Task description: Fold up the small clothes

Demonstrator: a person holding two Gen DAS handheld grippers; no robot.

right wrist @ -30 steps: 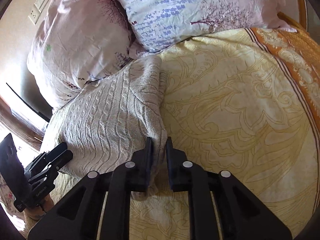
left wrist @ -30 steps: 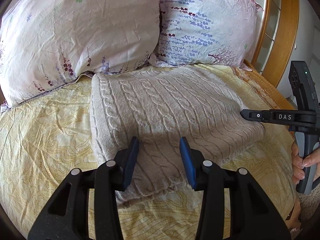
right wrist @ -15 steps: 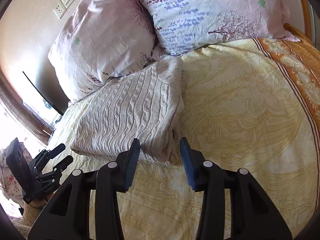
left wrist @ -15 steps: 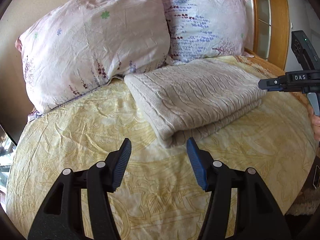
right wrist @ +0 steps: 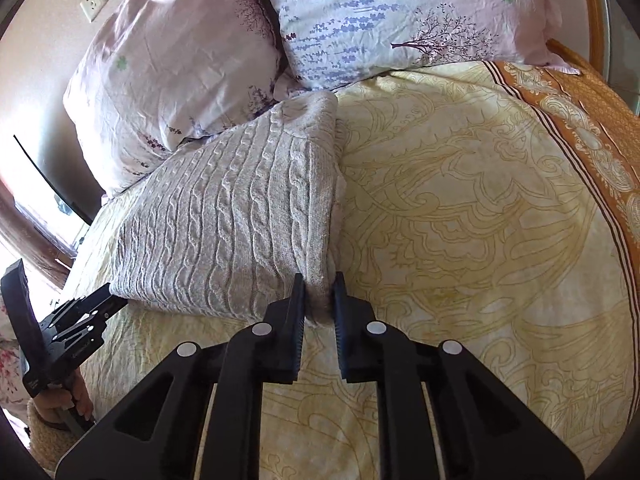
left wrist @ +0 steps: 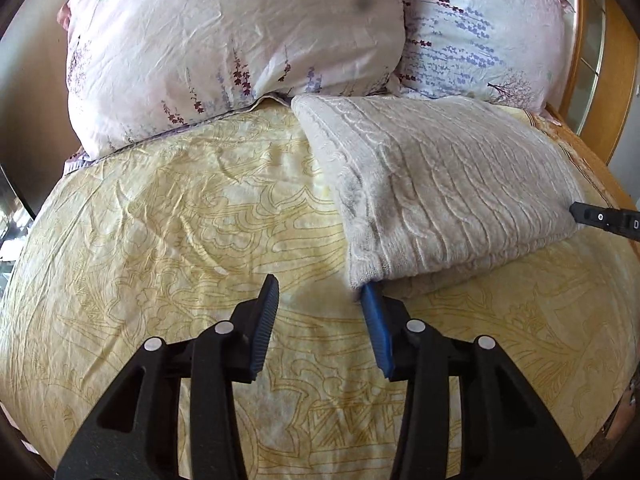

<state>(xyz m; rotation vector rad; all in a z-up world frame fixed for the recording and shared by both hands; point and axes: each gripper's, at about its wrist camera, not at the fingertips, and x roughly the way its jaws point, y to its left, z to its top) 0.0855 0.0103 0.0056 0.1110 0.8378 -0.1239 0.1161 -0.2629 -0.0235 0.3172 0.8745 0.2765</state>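
A folded beige cable-knit sweater [left wrist: 440, 184] lies on the yellow patterned bedspread [left wrist: 180, 220], just below the pillows. My left gripper [left wrist: 320, 300] is open, low over the bedspread, with its right finger [left wrist: 374, 312] touching the sweater's near left corner. In the right wrist view the sweater [right wrist: 240, 216] lies left of centre. My right gripper [right wrist: 319, 294] is shut on the sweater's near right corner. The left gripper also shows in the right wrist view [right wrist: 88, 312], and the tip of the right gripper shows in the left wrist view [left wrist: 600, 218].
Two floral pillows [left wrist: 224, 40] [left wrist: 480, 32] lean at the head of the bed. A wooden headboard and cabinet [left wrist: 612, 80] stand at the right. An orange border of the bedspread [right wrist: 592, 112] runs along the right side. A wall socket [right wrist: 90, 4] is at upper left.
My left gripper has drawn back off the sweater and come to its near left corner, open. My right gripper opened, then closed again on the sweater's near right corner.
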